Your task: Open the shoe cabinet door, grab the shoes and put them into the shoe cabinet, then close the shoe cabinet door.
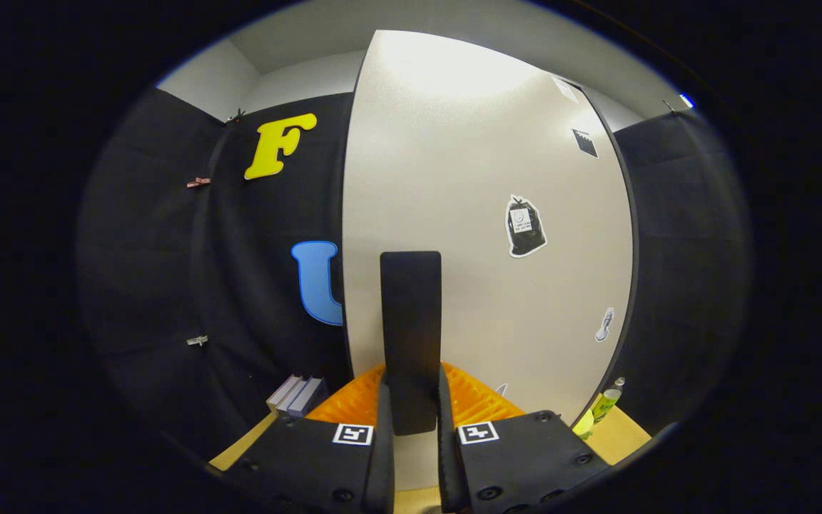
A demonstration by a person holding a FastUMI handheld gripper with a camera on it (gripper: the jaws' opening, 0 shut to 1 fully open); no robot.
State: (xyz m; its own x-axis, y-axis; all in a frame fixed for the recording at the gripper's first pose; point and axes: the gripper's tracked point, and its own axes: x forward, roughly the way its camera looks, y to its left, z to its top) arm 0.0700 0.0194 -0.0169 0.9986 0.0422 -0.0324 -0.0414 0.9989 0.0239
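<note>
Two fingers (384, 435) clamping flat black handle (411, 335), smooth white cabinet door (482, 214)

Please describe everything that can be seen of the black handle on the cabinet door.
The black handle is a flat, matte, upright bar with rounded corners, mounted on the pale cabinet door. Its lower end sits between the fingers of the gripper, which close on both its sides. Stickers lie on the door beside it, apart from it.
</note>
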